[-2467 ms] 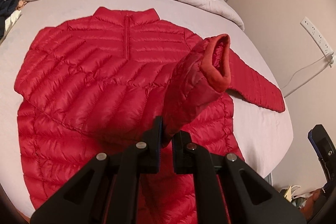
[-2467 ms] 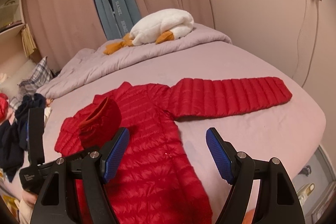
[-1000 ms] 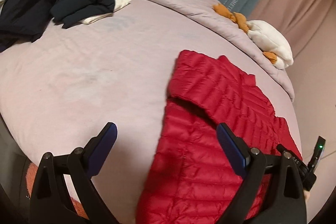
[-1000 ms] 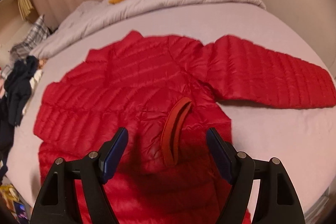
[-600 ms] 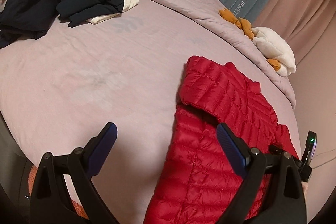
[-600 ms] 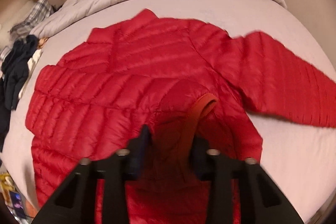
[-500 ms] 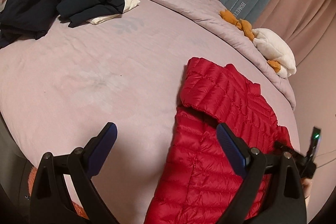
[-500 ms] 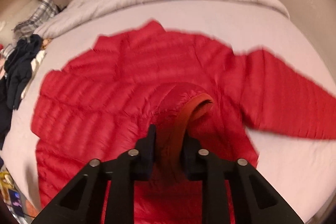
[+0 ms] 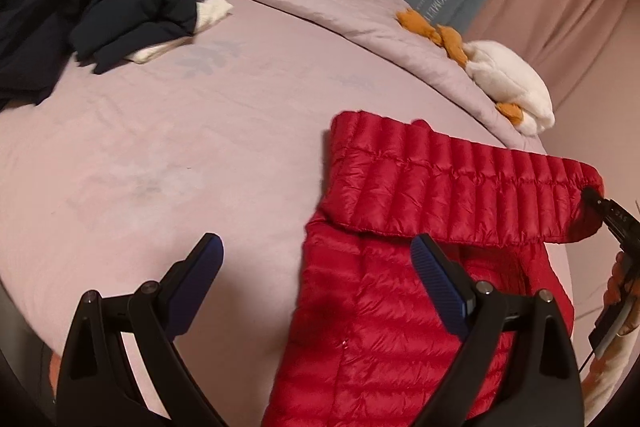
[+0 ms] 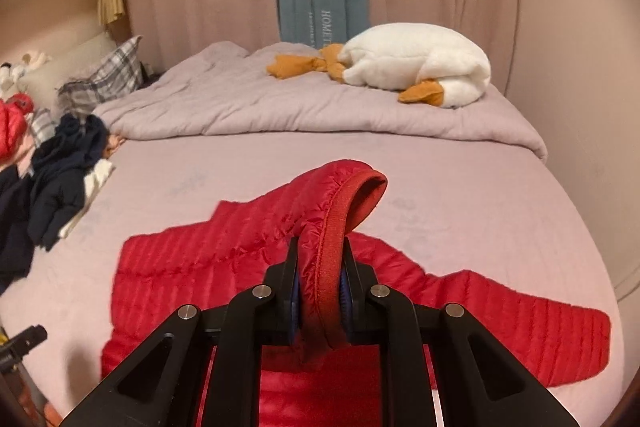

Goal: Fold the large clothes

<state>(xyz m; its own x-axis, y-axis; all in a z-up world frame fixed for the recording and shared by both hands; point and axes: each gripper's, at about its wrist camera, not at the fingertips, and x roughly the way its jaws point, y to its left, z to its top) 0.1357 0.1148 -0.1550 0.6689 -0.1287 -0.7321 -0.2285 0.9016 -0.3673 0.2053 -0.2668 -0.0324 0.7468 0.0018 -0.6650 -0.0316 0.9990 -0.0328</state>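
Right wrist view, right gripper (image 10: 320,291) pinching red jacket (image 10: 224,263) cuff (image 10: 340,219), left gripper (image 9: 316,267) spread

My left gripper (image 9: 316,267) and right gripper (image 10: 319,291): black frames, silver screws, ribbed blue pads (image 9: 438,281) (inner jaw faces).

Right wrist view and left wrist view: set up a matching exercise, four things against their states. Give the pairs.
Things:
1. right gripper
2. left gripper
3. plush goose
4. dark clothes

States:
A. heaped in a pile near the bed's edge
B. open, holding nothing
C. lying on the bunched duvet
D. shut on the red jacket's sleeve cuff

Pairs: 1-D, 2-B, 3-C, 4-A
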